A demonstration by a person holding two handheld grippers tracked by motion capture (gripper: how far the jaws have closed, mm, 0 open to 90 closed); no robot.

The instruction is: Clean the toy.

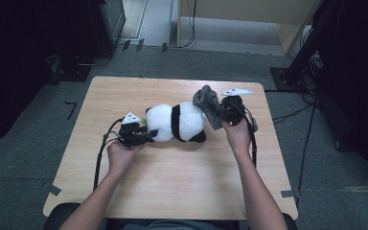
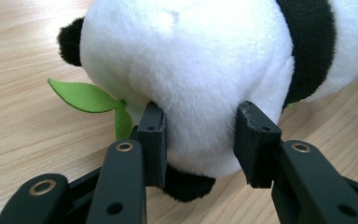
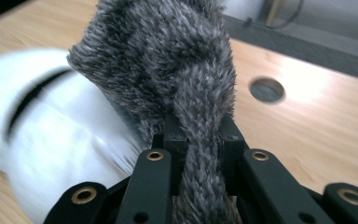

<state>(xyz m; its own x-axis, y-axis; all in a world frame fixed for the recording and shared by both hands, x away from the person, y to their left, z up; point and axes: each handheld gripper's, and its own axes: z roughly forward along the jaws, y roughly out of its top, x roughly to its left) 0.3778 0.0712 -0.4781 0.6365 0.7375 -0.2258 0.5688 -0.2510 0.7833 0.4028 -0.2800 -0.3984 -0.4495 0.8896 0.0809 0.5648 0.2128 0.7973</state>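
Note:
A black and white plush panda [image 1: 177, 122] lies on its side across the middle of the wooden table [image 1: 172, 177]. My left gripper [image 1: 146, 135] is shut on the panda's [image 2: 191, 60] white left end, and the plush bulges between the two pads [image 2: 156, 135]. A green felt leaf [image 2: 86, 96] sticks out beside that grip. A fuzzy grey cloth piece [image 1: 208, 103] drapes over the panda's right end. My right gripper [image 1: 223, 115] is shut on a bunched fold of that grey cloth [image 3: 186, 79], held a little above the panda [image 3: 46, 126].
A round cable hole [image 3: 266, 89] opens in the tabletop beyond the right gripper. Black cables trail from both grippers along the forearms. Dark stands and equipment ring the table on the floor.

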